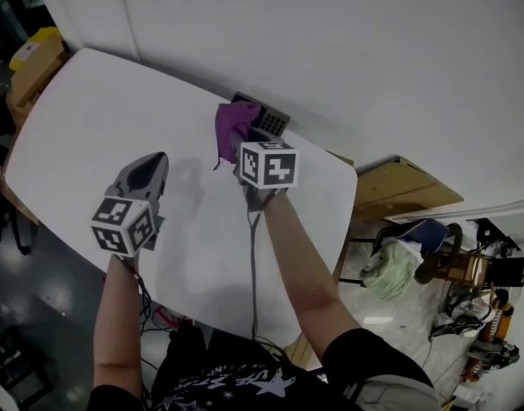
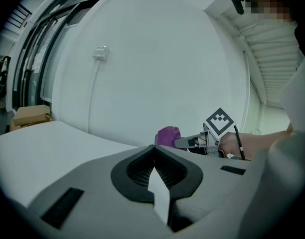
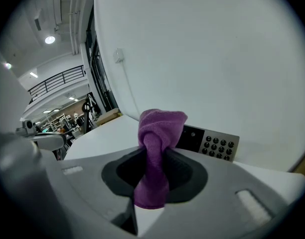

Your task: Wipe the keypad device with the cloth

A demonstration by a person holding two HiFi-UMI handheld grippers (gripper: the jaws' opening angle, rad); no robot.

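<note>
Clamping bunched purple cloth point(image 3: 160, 126) in right gripper point(image 3: 153, 163).

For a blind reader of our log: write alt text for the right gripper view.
The right gripper has its tongs shut on a bunched purple cloth, held up in front of a keypad device that lies on a white table near a white wall.

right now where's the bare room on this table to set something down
Widest bare patch: the white table from the left claw out to its far-left corner. A smaller strip lies between the two forearms at the near edge. Crowded: the far edge, where the right claw holds the purple cloth by the keypad device.
</note>
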